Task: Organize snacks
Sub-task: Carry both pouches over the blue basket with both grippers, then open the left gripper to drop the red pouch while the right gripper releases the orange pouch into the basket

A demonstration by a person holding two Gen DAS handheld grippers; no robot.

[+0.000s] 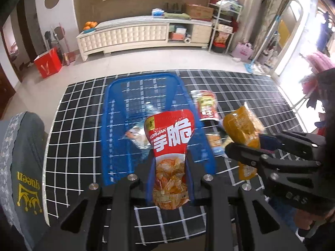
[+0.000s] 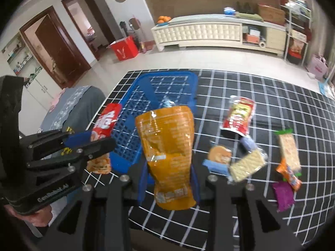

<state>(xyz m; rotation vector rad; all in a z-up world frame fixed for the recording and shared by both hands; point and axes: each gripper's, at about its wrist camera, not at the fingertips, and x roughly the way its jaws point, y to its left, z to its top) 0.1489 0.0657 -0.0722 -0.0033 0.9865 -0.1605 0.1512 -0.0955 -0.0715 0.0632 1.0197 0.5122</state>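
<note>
Red snack bag [image 1: 170,144] clamped between left jaws.

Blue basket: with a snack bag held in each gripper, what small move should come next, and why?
Probably carry the red konjac bag, clamped in the left gripper, further over the blue basket and release. It already hangs at the basket's near edge, and the right gripper holds the orange bag close behind.

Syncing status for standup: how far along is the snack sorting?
Done: a clear packet looks to be in the blue basket. In hand: left gripper holds a red bag, right gripper an orange bag. Left on the table: a red can, crackers, small packets.
</note>
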